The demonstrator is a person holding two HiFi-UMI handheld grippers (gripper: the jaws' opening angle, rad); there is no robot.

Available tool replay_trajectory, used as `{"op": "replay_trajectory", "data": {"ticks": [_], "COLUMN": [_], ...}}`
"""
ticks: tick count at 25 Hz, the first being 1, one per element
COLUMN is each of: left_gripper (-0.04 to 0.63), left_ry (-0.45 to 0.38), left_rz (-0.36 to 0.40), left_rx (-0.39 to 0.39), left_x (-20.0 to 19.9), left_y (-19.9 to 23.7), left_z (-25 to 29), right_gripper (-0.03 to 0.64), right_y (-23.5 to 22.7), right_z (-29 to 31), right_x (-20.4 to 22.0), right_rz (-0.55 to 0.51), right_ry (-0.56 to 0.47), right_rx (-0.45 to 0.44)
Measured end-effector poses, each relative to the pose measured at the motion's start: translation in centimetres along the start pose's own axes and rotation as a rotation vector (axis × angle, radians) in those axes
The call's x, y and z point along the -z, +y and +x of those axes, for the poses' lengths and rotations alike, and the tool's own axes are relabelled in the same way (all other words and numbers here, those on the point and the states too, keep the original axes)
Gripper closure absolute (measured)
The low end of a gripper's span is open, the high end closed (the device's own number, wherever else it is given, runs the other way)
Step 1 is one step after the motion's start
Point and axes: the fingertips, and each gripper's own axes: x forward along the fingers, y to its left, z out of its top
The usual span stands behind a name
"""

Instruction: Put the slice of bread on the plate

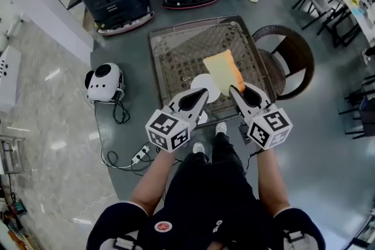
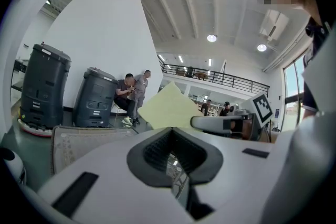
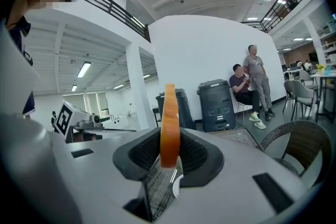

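Right gripper (image 1: 234,91) has the slice of bread (image 1: 221,70), pale yellow w/ an orange crust. Its fingers are clamped on the lower edge, and the slice stands upright on edge btwn them in the right gripper view. Slice is held in the air over the brown woven-top bench (image 1: 157,67), just beside the small round white plate (image 1: 211,91), not on it yet. Left gripper (image 1: 202,93) sits alongside over the plate's near side, fingers closed together, nothing in them.
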Motion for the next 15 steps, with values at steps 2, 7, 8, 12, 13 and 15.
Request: {"op": "replay_trajectory", "data": {"ticks": [2,7,8,12,13,15], "left_gripper": [0.589,0.589,0.589,0.59,0.589,0.589], "left_ry": [-0.003,-0.014,-0.015,-0.013,-0.013,-0.012], "left_rz": [0.002,0.014,0.017,0.028,0.029,0.031], "left_rx": [-0.007,-0.023,-0.027,-0.045,-0.05,-0.058], "left_x": [-0.1,-0.9,-1.0,-1.5,-1.5,-1.5], "left_y": [0.4,1.2,1.3,2.3,2.5,2.8], "left_z": [0.1,0.6,0.7,1.0,1.0,1.2], "right_gripper": [0.522,0.522,0.522,0.522,0.522,0.522], "right_y": [-0.2,-0.7,-0.8,-1.0,-1.0,-1.2], "right_z": [0.4,1.6,1.8,2.9,3.1,3.6], "right_x": [0.0,-0.4,-0.5,-1.0,-1.1,-1.1], "right_rz": [0.001,0.003,0.003,-0.001,-0.001,-0.002], "right_ry": [-0.002,-0.007,-0.008,-0.016,-0.017,-0.018], "right_rx": [-0.008,-0.029,-0.034,-0.053,-0.057,-0.066]}}
